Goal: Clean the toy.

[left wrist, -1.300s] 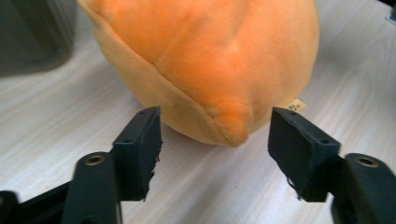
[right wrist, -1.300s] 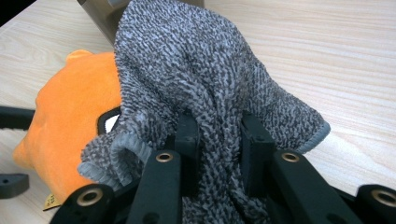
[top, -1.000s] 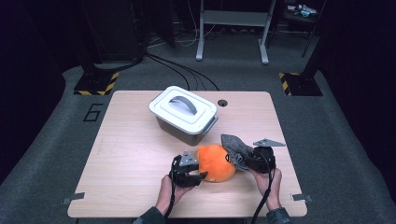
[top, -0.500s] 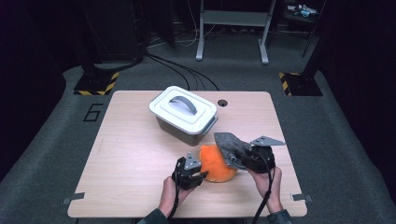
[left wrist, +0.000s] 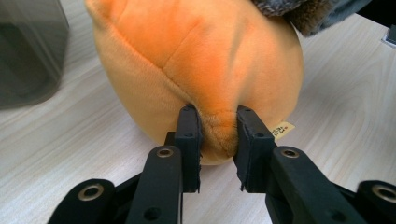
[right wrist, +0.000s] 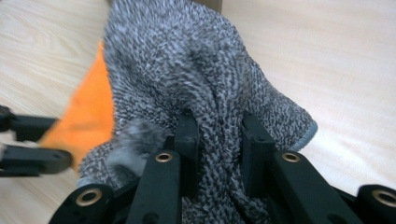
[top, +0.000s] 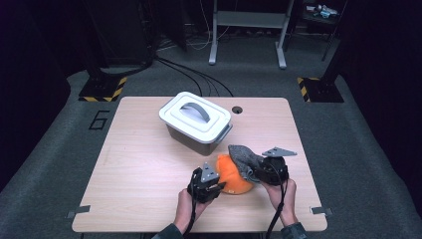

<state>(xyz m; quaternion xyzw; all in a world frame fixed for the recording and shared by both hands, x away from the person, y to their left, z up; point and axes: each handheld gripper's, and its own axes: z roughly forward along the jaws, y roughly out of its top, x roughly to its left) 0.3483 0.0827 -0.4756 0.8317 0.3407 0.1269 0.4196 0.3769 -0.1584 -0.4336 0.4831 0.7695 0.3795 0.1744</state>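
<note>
- My left gripper [left wrist: 217,135] is pinching a fold of the orange plush [left wrist: 201,60], jaws closed on its near end, plush resting on the surface [top: 144,169].
- My right gripper [right wrist: 219,135] is gripping the grey knit hat [right wrist: 196,70], jaws clamped on its fabric.
- Hat is lying over the plush's right, far side; its opening is hard to make out.
- Bin [top: 196,122] is sitting lidded just beyond the plush; contents hidden.

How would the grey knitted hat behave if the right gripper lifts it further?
Probably floppy: the grey knitted hat folds and bunches where the right gripper pinches it. Likely light, draping over the orange plush toy without denting it. Its fuzzy knit should resist slipping.
</note>
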